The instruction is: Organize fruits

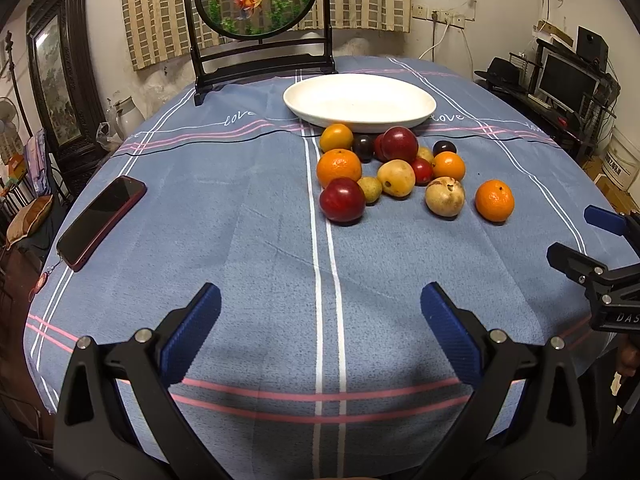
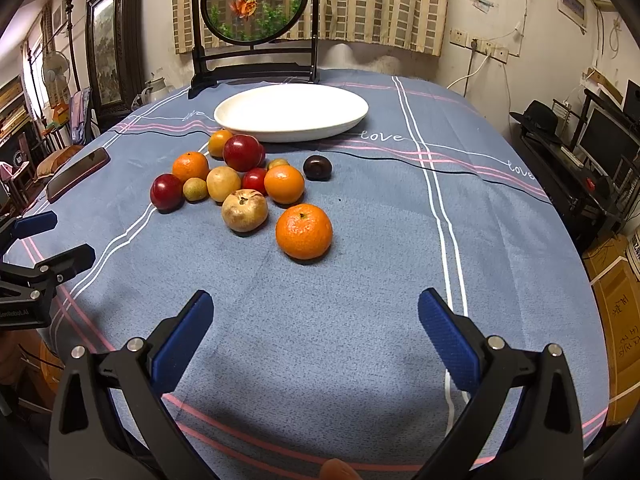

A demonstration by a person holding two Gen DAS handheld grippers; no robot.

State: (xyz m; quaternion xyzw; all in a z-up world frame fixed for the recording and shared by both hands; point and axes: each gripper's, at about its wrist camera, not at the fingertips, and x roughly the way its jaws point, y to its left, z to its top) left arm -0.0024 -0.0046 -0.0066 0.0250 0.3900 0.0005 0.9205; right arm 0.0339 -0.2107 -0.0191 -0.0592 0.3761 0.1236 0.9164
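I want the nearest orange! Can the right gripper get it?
Probably yes. The right gripper is open, and only bare blue tablecloth lies between it and the round orange tangerine, which sits apart from the other fruits.

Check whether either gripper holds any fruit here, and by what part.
Nothing is held. The left gripper and right gripper are both open over bare tablecloth, short of the fruit pile.

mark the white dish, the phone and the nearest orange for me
white dish (image 2: 320, 130): right wrist view, on its front rim.
phone (image 1: 100, 222): left wrist view, middle of the dark screen.
nearest orange (image 2: 304, 232): right wrist view, centre of its peel; it sits apart from the pile.
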